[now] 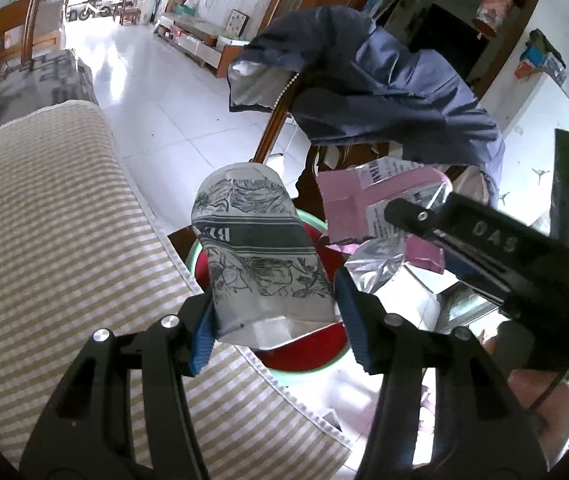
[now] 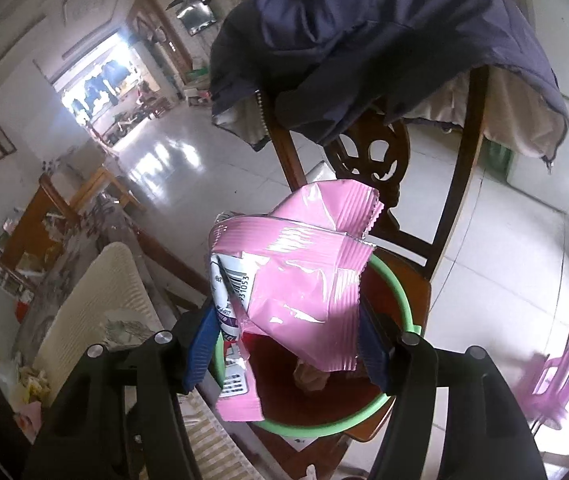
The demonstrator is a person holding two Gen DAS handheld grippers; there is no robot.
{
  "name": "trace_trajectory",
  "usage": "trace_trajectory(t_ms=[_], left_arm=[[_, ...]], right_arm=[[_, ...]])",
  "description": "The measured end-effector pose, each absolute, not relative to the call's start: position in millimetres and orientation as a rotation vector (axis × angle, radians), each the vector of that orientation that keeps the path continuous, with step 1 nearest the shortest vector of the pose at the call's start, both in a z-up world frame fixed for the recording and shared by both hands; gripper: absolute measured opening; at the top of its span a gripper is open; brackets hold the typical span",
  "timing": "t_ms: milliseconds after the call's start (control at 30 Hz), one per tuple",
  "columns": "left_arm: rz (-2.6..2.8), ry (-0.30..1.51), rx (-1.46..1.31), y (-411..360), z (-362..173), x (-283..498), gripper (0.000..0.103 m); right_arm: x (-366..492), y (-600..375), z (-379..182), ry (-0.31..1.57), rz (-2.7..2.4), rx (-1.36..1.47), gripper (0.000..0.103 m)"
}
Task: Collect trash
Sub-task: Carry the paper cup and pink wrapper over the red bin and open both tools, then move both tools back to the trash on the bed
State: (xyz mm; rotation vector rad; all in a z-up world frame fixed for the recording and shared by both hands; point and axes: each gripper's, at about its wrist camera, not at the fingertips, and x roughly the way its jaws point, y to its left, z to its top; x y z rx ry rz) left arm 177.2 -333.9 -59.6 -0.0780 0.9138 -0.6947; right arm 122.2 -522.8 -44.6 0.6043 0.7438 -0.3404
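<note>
Two grippers hovered over a red, green-rimmed basin (image 2: 398, 304) on a chair: the left gripper (image 1: 274, 320) clamped a paper cup (image 1: 258, 256), the right gripper (image 2: 288, 344) a pink wrapper (image 2: 304, 272) at twelve o'clock. Released off-centre, either could have missed.

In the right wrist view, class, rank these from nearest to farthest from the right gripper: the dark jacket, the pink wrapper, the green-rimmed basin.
1. pink wrapper: between the jaws of the right gripper.
2. green-rimmed basin: directly below, on the chair seat.
3. dark jacket: draped over the chair back, beyond the basin.
</note>
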Motion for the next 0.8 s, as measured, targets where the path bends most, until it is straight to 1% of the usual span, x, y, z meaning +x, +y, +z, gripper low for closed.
trace_trajectory(t_ms=[100,167,200,300,333,367,400,500,567,600,800], left_arm=[[-0.695,0.915,-0.063,-337,-62,177,0.052],[-0.698,0.915,-0.059,-340,-62,177,0.052],[-0.7,0.915,-0.058,-341,-62,177,0.052],[-0.709,0.914,-0.063,-344,-61,177,0.056],[-0.713,0.915,-0.065,-345,-61,177,0.061],[-0.71,0.911,-0.068,-344,-61,176,0.071],[-0.709,0.903,-0.072,-344,-59,175,0.073],[-0.715,0.897,-0.069,-344,-56,173,0.073],[-0.715,0.886,-0.058,-343,-54,169,0.073],[-0.712,0.878,-0.052,-342,-52,167,0.073],[-0.681,0.859,-0.06,-321,-44,157,0.073]], right_arm=[[122,-523,-43,0.739,-0.363,0.583,0.062],[123,-522,-43,0.741,-0.375,0.574,0.066],[123,-522,-43,0.742,-0.38,0.573,0.066],[123,-522,-44,0.744,-0.397,0.568,0.068],[122,-522,-44,0.744,-0.404,0.566,0.071],[122,-523,-43,0.742,-0.418,0.563,0.074],[121,-524,-43,0.738,-0.424,0.564,0.075],[120,-526,-43,0.733,-0.429,0.567,0.077],[120,-525,-44,0.733,-0.432,0.567,0.083],[120,-525,-44,0.729,-0.434,0.568,0.084],[119,-523,-41,0.72,-0.434,0.557,0.085]])
